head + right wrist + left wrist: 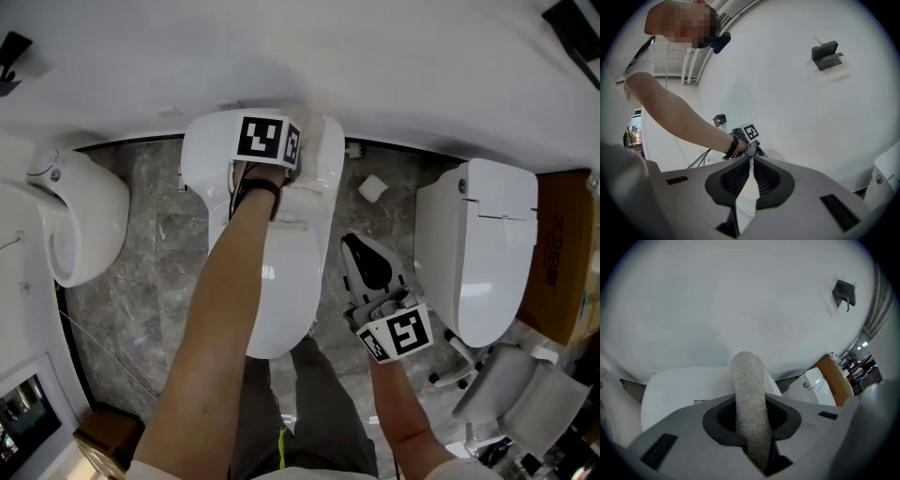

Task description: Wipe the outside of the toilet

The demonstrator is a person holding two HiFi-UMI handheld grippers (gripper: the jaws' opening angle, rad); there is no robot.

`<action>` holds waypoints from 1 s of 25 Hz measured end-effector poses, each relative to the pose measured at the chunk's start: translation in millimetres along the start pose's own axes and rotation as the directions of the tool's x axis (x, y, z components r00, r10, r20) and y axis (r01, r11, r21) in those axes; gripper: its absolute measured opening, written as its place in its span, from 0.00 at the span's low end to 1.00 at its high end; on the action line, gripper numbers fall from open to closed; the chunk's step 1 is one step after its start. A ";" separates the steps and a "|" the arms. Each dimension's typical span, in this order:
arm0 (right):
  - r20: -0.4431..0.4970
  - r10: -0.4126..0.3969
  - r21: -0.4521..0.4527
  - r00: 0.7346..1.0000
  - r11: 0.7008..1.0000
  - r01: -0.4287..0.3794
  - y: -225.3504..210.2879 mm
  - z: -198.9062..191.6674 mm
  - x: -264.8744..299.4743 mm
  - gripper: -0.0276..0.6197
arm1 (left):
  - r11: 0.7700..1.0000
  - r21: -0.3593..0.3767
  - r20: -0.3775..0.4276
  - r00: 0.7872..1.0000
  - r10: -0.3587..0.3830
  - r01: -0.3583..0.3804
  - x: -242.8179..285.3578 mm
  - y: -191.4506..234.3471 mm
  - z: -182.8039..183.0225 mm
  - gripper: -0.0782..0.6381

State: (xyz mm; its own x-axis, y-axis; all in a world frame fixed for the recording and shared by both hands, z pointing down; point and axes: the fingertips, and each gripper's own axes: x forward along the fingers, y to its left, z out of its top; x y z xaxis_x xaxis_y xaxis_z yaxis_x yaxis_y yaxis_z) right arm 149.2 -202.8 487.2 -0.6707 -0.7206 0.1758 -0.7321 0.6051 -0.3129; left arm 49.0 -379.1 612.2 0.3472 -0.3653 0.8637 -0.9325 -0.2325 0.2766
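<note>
1. Toilet [286, 281], white and closed, has its long axis running from the wall [375, 56] back toward the person: the tank [211, 150] is at the wall end and the rounded bowl front points at the person's legs.
2. The left gripper [751, 420] is over the right end of the tank's top. Its jaws are clenched on a pale terry cloth [749, 380] that sticks out ahead of them toward the wall.
3. The right gripper [364, 262] hangs beside the bowl's right flank, apart from it. Its jaws are pressed together on nothing and aim at the wall, with the left gripper ahead and to its left.
4. Right of the right gripper stands a second toilet [487, 253], leaving that gripper in the gap between the two. A cardboard box [562, 253] sits beyond.
5. Ahead of the right gripper, a small white object [373, 187] lies on the grey stone floor [159, 281].
6. Well left of the left gripper is another white fixture [84, 225].
7. The person's left forearm [234, 300] stretches along the toilet's top, hiding part of it.
</note>
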 end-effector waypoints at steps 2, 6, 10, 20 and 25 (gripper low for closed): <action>-0.002 -0.003 -0.003 1.000 1.000 0.003 4.2 -0.4 0.3 0.12 | 1.000 -0.001 0.012 1.000 0.015 -0.015 -8.5 16.6 0.4 0.26; -0.015 -0.017 -0.014 1.000 1.000 0.017 16.1 -3.2 2.2 0.12 | 0.999 -0.007 0.020 0.999 0.043 -0.043 -24.4 53.4 -2.1 0.26; -0.024 -0.034 -0.026 0.999 0.999 0.033 33.4 -4.3 7.5 0.12 | 0.997 -0.023 0.029 0.997 0.068 -0.068 -41.1 95.8 -6.7 0.26; -0.031 -0.040 -0.028 0.999 0.999 0.039 89.9 -8.9 47.0 0.12 | 0.992 -0.019 0.017 0.992 0.123 -0.123 -74.5 188.2 -32.7 0.26; -0.045 -0.043 -0.032 0.998 0.999 0.041 110.2 -17.5 62.9 0.12 | 0.987 -0.034 0.019 0.987 0.157 -0.157 -82.1 231.3 -46.3 0.26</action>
State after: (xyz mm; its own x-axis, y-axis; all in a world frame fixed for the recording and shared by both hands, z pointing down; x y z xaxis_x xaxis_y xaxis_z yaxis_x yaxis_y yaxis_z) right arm 24.2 -175.5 480.1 -0.6435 -0.7300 0.2304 -0.7626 0.5854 -0.2752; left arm -199.8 -361.2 624.8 0.1979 -0.4146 0.8882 -0.9782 -0.1416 0.1518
